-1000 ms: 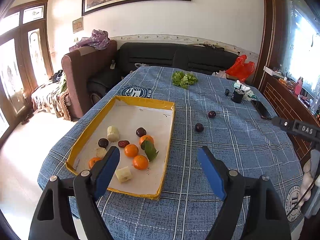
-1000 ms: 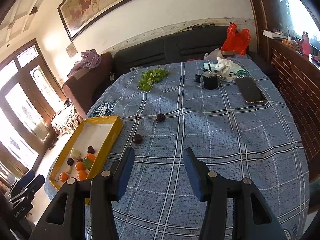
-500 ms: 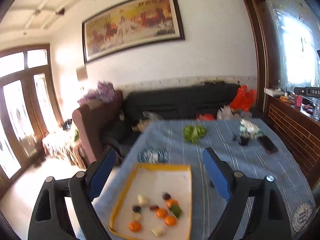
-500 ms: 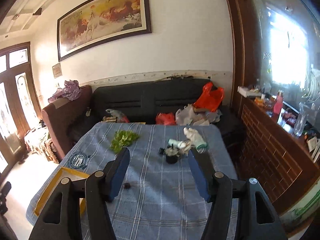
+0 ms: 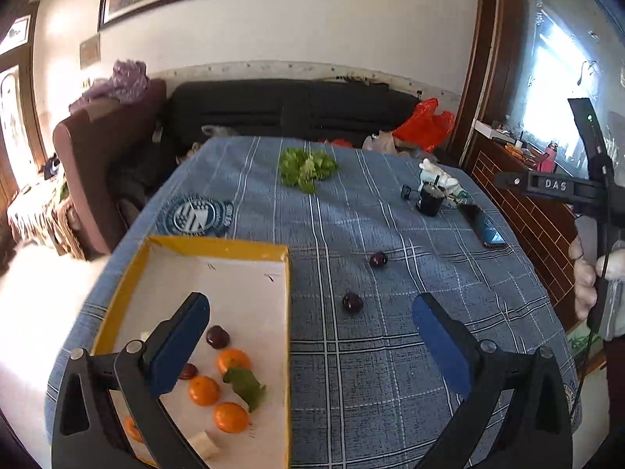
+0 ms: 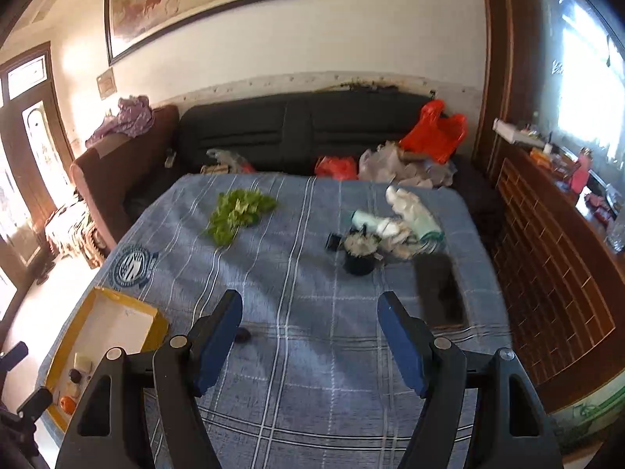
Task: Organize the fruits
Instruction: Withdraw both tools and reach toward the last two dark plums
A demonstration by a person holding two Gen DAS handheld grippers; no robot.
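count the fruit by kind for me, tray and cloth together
oranges: 4
dark plums: 4
banana pieces: 2
total: 10; the left claw, opening with nothing between its jaws, may hide more

A blue gripper finger [image 5: 177,346] covers part of the yellow tray [image 5: 218,249], hiding fruit behind it; an orange [image 5: 133,428] there shows only an edge. In the right wrist view, motion blur smears the dark cup [image 6: 358,260] and phone [image 6: 441,293], and a dark fruit [image 6: 243,335] peeks from behind a finger.
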